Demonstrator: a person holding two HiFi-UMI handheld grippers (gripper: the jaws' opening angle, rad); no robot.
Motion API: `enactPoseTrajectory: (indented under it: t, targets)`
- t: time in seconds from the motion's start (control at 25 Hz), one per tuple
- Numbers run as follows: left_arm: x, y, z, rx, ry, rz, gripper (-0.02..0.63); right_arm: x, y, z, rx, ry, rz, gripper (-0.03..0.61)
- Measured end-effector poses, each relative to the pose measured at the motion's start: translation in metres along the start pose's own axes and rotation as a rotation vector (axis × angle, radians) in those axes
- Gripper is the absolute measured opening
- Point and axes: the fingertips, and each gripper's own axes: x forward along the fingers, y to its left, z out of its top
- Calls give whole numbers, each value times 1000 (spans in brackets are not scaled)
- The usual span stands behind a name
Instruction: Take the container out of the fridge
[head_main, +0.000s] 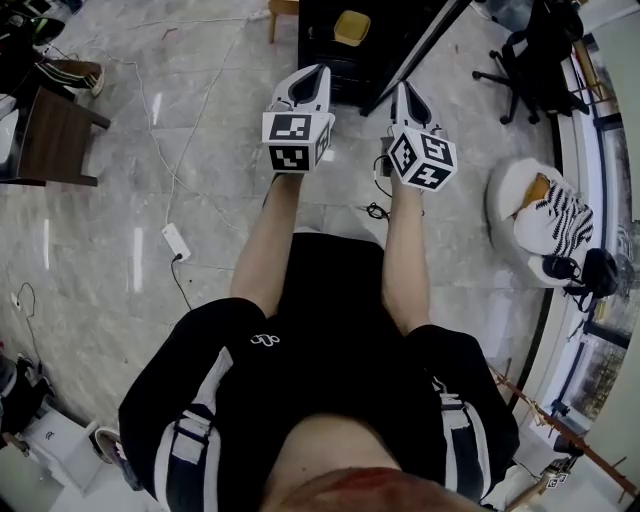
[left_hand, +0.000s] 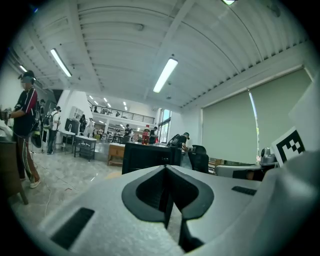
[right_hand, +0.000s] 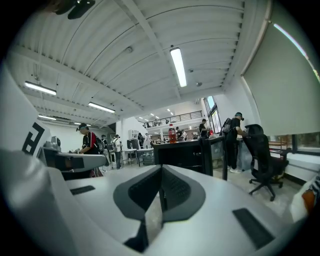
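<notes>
I see no container in any view. A low black cabinet (head_main: 375, 45) stands on the marble floor just ahead of me; whether it is the fridge I cannot tell. A yellow thing (head_main: 351, 27) lies on top of it. The cabinet (left_hand: 149, 157) fills the middle of the left gripper view, with a red bottle (left_hand: 146, 135) on top. My left gripper (head_main: 317, 72) is shut and empty, pointing at the cabinet from a short way off. My right gripper (head_main: 402, 90) is beside it, also shut and empty. Both jaw pairs (left_hand: 166, 168) (right_hand: 160, 168) are pressed together.
A dark wooden table (head_main: 52, 135) stands at the left, and a power strip (head_main: 176, 241) with cables lies on the floor. At the right are a black office chair (head_main: 527, 52) and a white beanbag (head_main: 535, 215). Several people stand further back (left_hand: 25, 125).
</notes>
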Motion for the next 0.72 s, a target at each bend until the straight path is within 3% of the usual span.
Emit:
enactPoseTrajectory:
  t: [0.4, 0.6, 0.72]
  targets:
    - [47, 7, -30, 48, 96, 6, 9, 50, -31, -37, 61, 50, 17, 12]
    - [93, 44, -43, -2, 143, 55, 9, 110, -34, -39, 51, 67, 87, 12]
    - [133, 54, -51, -16, 168, 64, 9, 145, -62, -43, 57, 91, 73, 12]
